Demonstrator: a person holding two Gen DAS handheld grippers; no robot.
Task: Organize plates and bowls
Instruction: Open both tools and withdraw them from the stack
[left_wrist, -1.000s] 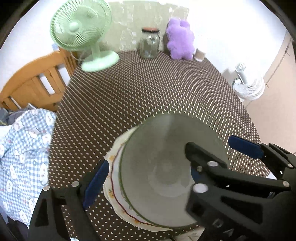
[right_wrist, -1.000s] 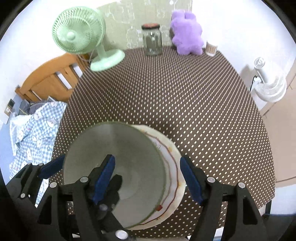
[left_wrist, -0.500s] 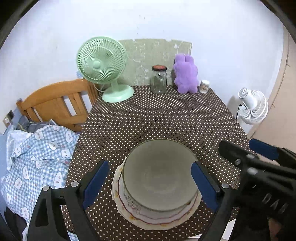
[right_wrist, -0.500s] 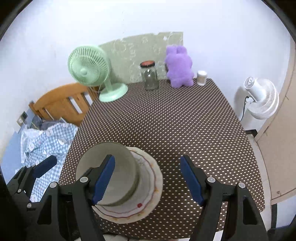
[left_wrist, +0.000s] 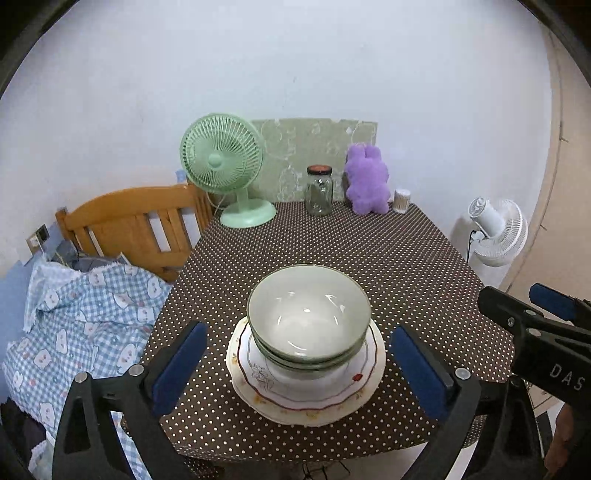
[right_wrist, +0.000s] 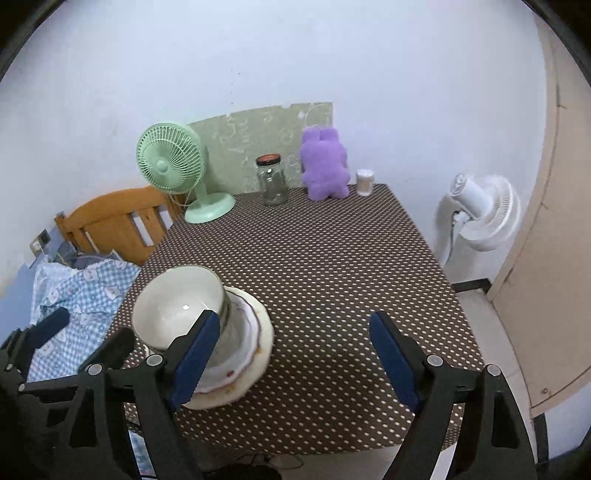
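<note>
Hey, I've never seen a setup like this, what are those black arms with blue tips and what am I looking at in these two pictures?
There is no robot here. A person holds a hand-operated two-finger gripper in each hand, and each gripper carries a fisheye camera that looks forward along its fingers. One picture comes from the left gripper, the other from the right gripper. The blue parts are the finger pads.

On the dotted table lies a plate with stacked bowls on it. At the far end stand a green fan, a jar, a purple plush toy and a small white container.

Neither gripper holds anything: both sets of jaws are opening with nothing between the pads, and the bowls sit on the plate, untouched.
</note>
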